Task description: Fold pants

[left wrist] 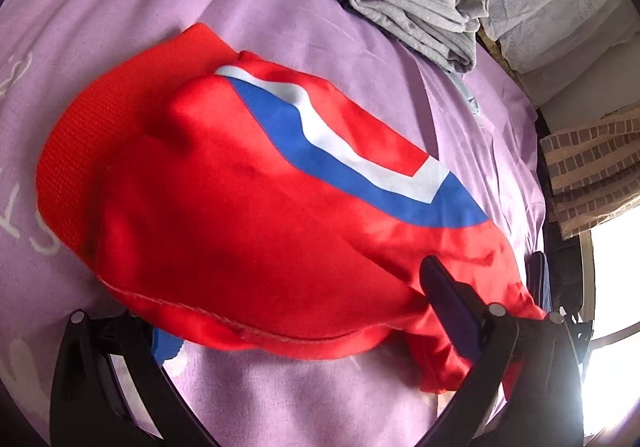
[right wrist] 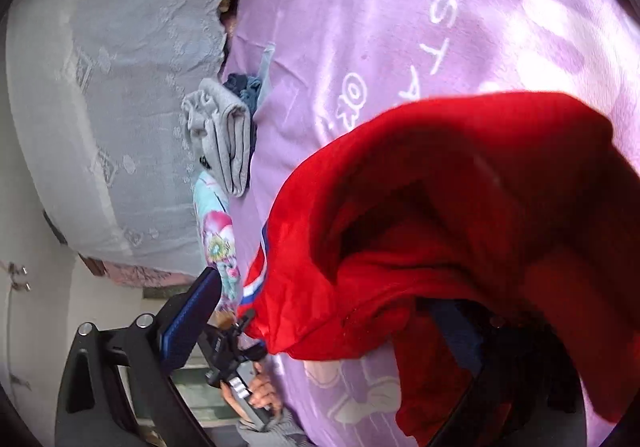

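Already the red shorts [left wrist: 260, 207] lie doubled on the purple sheet [left wrist: 280, 7]; my left gripper [left wrist: 304, 311] and right gripper [right wrist: 340, 331] gape apart, cloth draped over one finger each, final tidy fold remaining.

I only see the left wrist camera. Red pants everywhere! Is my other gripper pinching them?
Observer: It doesn't look like it. In the right wrist view the right gripper has its jaws wide apart, and the red pants just drape over one side.
Operator: Do both fingers show?
Observer: Only one blue-padded finger stands bare. The other is in shadow under the pants.
Operator: Is anybody there?
Observer: Yes, a hand with a grey sleeve, near the bottom edge.
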Demonstrator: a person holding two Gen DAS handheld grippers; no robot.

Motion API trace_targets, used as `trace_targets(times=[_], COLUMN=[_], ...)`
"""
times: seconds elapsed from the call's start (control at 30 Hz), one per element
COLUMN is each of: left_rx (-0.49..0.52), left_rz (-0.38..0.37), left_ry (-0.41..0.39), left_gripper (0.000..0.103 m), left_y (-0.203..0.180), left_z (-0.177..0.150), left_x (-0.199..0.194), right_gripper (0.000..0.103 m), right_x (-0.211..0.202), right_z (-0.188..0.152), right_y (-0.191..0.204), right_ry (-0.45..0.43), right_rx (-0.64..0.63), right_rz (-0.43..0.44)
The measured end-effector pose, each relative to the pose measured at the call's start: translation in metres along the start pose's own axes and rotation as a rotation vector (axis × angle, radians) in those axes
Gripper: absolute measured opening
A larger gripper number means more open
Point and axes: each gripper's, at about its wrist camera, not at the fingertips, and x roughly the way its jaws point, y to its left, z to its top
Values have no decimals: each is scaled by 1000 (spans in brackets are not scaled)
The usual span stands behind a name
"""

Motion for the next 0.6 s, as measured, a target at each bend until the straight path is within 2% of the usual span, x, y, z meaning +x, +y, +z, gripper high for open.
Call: trace_targets(times=[0.07, 0.13, 0.17, 0.2, 0.27, 0.37, 0.4, 0.43, 0.47, 0.53, 0.6], left_rx=[-13, -55, -75, -88, -97, -101, -111, -115, -111, -80, -91], left_rz=[-31, -80, -103, -119, -133, -110, -97, -65, -28, -23, -86], left_ry=[6, 17, 19, 19, 12, 21, 25, 16, -8, -39, -58], left_gripper=[99, 98, 98, 98, 98, 98, 90, 74, 64, 31, 21], left_y=[3, 13, 17, 19, 18, 15, 15, 16, 15, 13, 18], left_z=[0, -1, -3, -4, -6, -2, 2, 7, 11, 23, 39], left_x=[-3, -8, -11, -15, -20, -15, -8, -3, -1, -4, -22], right_gripper=[98, 80, 57, 30, 16, 13, 12, 11, 11, 10, 10], right_x=[0, -1, 1, 1, 5, 8, 6, 4, 3, 3, 7], right_z=[8, 12, 13, 15, 18, 22, 25, 28, 33, 43, 55], right_y=[-5, -11, -12, -15, -20, -5, 3, 14, 28, 63, 110], right_ry=[-41, -94, -107, -110, -108, -96, -103, -116, -129, -164, -192], right_rx=[49, 75, 76, 74, 58, -49, -98, -155, -230, -368, -502], right_rz=[47, 64, 39, 14, 6, -42, -65, -89, -117, -165, -184])
